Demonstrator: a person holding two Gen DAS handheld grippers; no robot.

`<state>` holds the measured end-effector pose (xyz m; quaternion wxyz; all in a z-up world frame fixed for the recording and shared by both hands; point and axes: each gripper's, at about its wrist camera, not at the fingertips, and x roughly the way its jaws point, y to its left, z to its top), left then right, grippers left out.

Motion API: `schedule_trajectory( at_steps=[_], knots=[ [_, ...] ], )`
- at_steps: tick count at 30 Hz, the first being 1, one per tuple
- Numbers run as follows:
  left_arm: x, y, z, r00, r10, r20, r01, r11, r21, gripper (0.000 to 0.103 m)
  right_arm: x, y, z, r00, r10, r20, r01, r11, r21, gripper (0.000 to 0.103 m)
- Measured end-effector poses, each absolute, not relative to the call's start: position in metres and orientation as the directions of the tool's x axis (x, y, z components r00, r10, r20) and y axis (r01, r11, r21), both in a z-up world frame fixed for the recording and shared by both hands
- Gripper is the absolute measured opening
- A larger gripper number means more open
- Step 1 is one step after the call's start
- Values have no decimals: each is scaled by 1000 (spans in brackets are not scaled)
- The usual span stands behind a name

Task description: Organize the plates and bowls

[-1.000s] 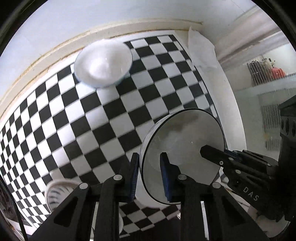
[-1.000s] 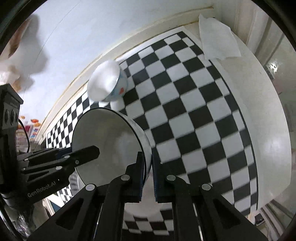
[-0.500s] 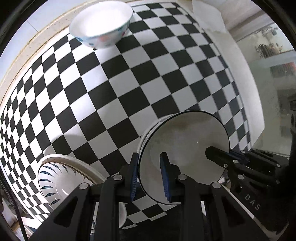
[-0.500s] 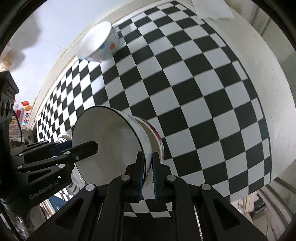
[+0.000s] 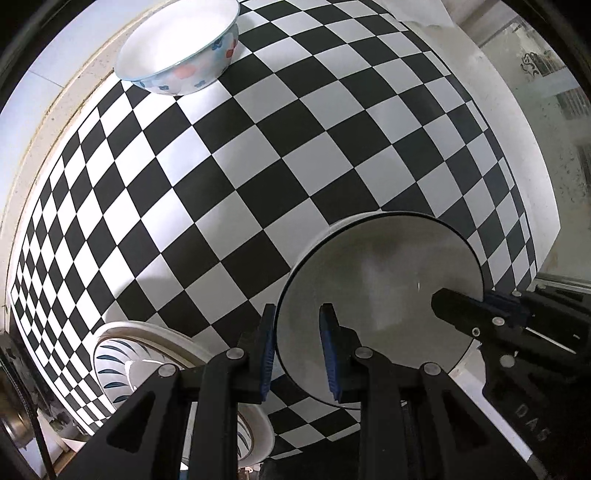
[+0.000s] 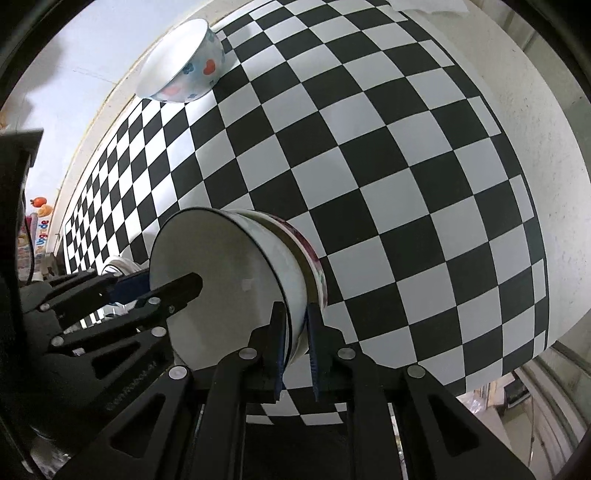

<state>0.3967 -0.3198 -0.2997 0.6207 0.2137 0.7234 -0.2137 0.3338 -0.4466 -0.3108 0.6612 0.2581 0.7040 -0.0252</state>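
A white bowl with a dark rim [image 5: 380,295] [image 6: 229,291] sits nested in a second bowl with a dark red band [image 6: 314,258] on the checkered table. My left gripper [image 5: 297,350] straddles its left rim, one finger outside and one inside, with a visible gap to the inner finger. My right gripper [image 6: 295,347] is shut on the opposite rim. A white bowl with red and blue flowers [image 5: 181,55] [image 6: 181,62] stands alone at the far edge.
A white plate with blue leaf marks [image 5: 136,362] lies at the near left, with another plate's rim below it. The checkered cloth [image 5: 258,166] covers the table. A white napkin [image 6: 424,5] lies at the far right corner. The bare white table edge [image 6: 535,129] runs along the right.
Both grippers have come down toward the table with the dark-rimmed bowl, which now sits in the red-banded bowl. The left gripper's jaws have widened slightly.
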Motion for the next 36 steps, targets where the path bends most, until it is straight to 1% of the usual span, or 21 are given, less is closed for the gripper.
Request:
schedule_trajectory(
  at_steps=[4, 5, 6, 8, 11, 14, 15, 16, 17, 19, 23, 27, 31, 36],
  knots=[
    [394, -319, -299, -144, 27, -989, 564, 824, -59, 21, 333, -451, -310, 6, 348, -938, 418, 851, 318, 16],
    [395, -316, -297, -145, 23, -989, 560, 826, -63, 21, 333, -452, -308, 6, 347, -938, 421, 850, 317, 17],
    [396, -314, -295, -147, 16, -989, 554, 830, -69, 21, 332, -453, -307, 5, 344, -939, 423, 850, 313, 21],
    [398, -310, -287, -156, -9, -988, 536, 839, -92, 21, 330, -456, -304, 6, 355, -935, 423, 846, 324, 22],
    [404, -300, -269, -145, -62, -988, 505, 854, -128, 21, 329, -459, -294, 15, 370, -929, 420, 841, 342, 22],
    [423, -288, -243, -97, -125, -987, 457, 876, -156, 21, 335, -470, -271, 63, 374, -925, 413, 835, 365, 22],
    [432, -284, -236, -78, -137, -987, 441, 883, -158, 22, 339, -473, -265, 78, 376, -923, 410, 832, 374, 24],
    [442, -280, -230, -56, -151, -987, 422, 892, -160, 25, 346, -477, -258, 100, 378, -920, 405, 830, 385, 30],
    [459, -273, -224, -31, -167, -986, 395, 904, -165, 30, 356, -481, -251, 121, 376, -919, 399, 829, 392, 33],
    [487, -266, -221, -15, -187, -982, 355, 917, -180, 31, 379, -488, -241, 162, 372, -914, 385, 829, 405, 39],
    [535, -247, -236, -20, -221, -975, 245, 944, -219, 31, 438, -497, -239, 213, 376, -902, 368, 824, 431, 40],
    [575, -237, -263, -42, -231, -972, 162, 958, -235, 31, 503, -494, -255, 210, 383, -900, 347, 831, 435, 40],
    [605, -240, -283, -63, -237, -969, 129, 961, -243, 31, 557, -483, -281, 165, 386, -908, 344, 840, 420, 40],
    [621, -253, -298, -83, -234, -969, 139, 960, -244, 31, 597, -475, -312, 94, 371, -924, 338, 861, 380, 40]
  ],
)
